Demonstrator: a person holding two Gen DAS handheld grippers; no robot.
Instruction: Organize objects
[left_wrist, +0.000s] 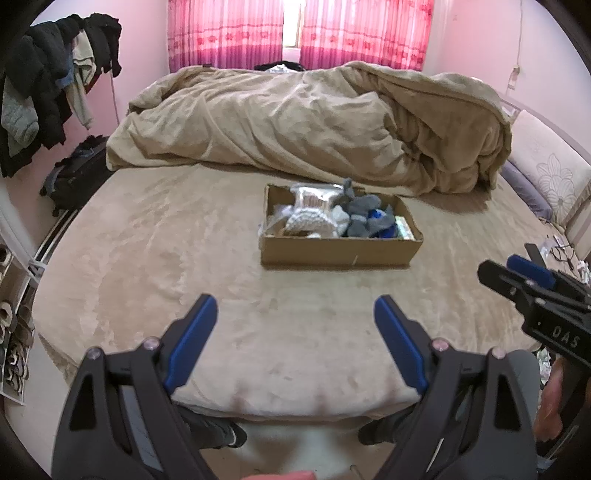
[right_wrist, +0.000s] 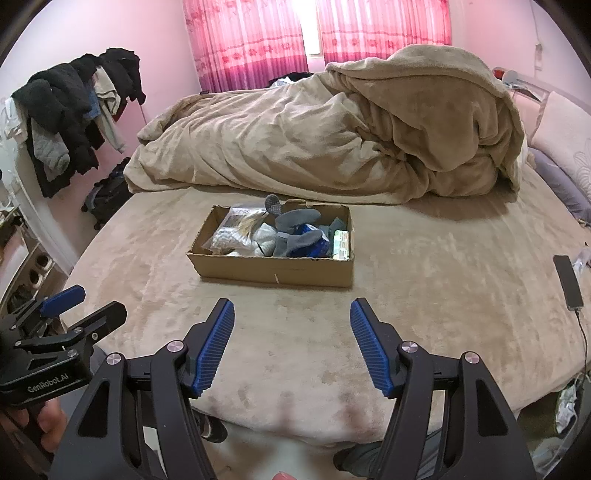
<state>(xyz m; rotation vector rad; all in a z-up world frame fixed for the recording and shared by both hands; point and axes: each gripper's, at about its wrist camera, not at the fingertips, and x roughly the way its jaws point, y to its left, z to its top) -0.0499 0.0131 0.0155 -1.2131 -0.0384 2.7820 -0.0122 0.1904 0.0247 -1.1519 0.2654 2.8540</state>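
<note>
Inside, the cardboard box (right_wrist: 273, 267) holds grey socks (right_wrist: 295, 221) and bagged items (right_wrist: 231, 236).

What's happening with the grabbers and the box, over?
Left gripper open, empty. Right gripper open, empty. Cardboard box full of socks, untouched on bed. Path to it clear.

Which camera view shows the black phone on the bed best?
The right wrist view: the phone lies whole near the bed's right edge. In the left wrist view the right gripper covers most of it.
</note>
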